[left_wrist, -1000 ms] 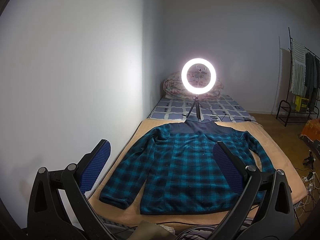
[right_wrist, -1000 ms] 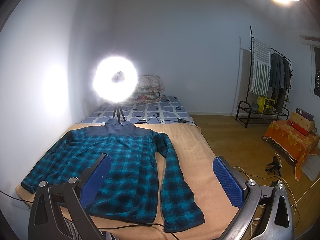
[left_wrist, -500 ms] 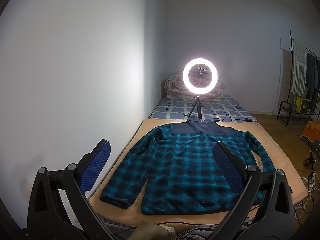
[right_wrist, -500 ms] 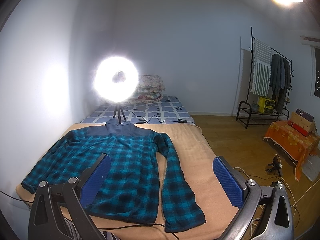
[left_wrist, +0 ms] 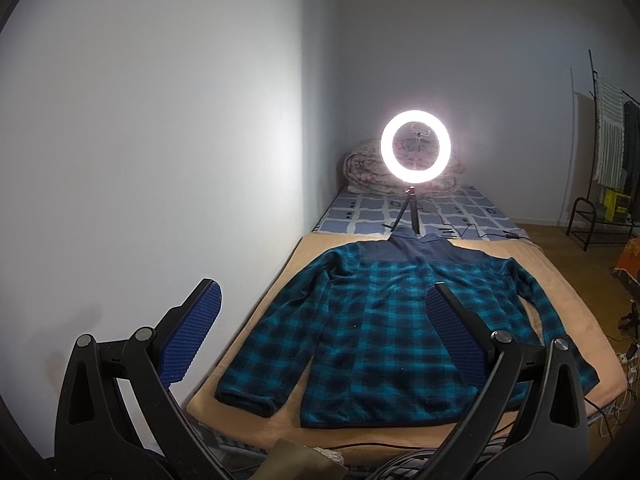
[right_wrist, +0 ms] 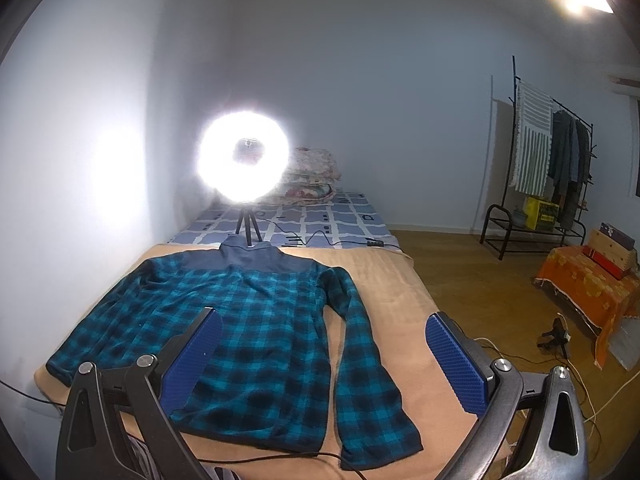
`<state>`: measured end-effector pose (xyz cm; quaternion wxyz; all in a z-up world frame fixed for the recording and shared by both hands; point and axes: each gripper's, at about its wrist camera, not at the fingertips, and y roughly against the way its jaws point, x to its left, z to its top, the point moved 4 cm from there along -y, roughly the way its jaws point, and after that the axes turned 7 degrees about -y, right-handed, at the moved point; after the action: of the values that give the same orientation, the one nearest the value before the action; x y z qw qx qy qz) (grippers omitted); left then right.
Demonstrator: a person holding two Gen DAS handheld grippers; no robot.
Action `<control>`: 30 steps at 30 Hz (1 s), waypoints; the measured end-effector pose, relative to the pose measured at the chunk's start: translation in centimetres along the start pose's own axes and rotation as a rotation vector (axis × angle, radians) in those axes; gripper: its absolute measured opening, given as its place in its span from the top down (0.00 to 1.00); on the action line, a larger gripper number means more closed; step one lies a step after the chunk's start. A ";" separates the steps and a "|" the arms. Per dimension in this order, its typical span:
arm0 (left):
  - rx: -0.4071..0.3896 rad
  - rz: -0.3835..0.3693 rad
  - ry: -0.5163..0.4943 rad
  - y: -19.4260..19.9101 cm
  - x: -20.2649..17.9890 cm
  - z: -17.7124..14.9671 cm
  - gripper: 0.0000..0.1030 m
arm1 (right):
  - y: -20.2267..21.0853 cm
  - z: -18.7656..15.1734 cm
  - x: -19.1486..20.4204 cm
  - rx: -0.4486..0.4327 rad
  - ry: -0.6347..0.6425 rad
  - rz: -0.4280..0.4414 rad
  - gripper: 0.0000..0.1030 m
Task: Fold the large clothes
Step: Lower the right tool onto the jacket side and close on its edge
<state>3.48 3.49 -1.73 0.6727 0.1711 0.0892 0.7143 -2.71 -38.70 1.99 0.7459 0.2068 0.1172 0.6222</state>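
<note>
Honestly, what worries me most is the black cable point(right_wrist: 256, 459) trailing across the near edge of the tan blanket point(right_wrist: 394, 300), right under the hem of the teal-and-black plaid fleece jacket point(right_wrist: 264, 320). If I scoop the hem low, I judge a finger could hook that cable and drag it into the fold.

My left gripper point(left_wrist: 322, 338) and right gripper point(right_wrist: 324, 364) both hang above the near end of the bed, jaws spread wide, holding nothing. The jacket lies flat and face-down-looking on the blanket, collar at twelve o'clock, hem at six, sleeves splayed toward eight and four; nothing is folded yet.

Second risk: the glowing ring light on its small black tripod point(left_wrist: 415, 151) stands touching or just beside the collar. A sharp tug on the shoulders would likely topple it.

For room, the white wall point(left_wrist: 160, 160) hugs the bed along nine o'clock, so the left sleeve has little margin there. Toward three o'clock the blanket runs bare beyond the right sleeve, then open wooden floor point(right_wrist: 480, 280).
</note>
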 end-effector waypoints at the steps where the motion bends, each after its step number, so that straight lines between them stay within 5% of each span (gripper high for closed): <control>1: 0.005 0.006 0.005 -0.2 0.3 -0.2 0.00 | -0.2 0.0 0.3 -0.001 0.002 0.005 0.00; 14: 0.068 0.091 0.008 -2.6 3.6 -3.5 0.00 | -4.2 1.2 5.2 0.011 0.115 0.073 0.01; 21: 0.158 0.122 0.064 -5.1 7.3 -8.7 0.00 | -7.7 1.2 10.2 0.001 0.214 0.142 0.01; 30: 0.292 0.126 0.142 -8.6 9.6 -15.2 0.29 | -13.9 0.9 18.0 0.039 0.310 0.345 0.01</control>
<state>5.61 15.29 -17.63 0.5867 0.2212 0.2282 0.7448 13.43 -23.23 -2.06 0.5974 0.1400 0.2054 0.7624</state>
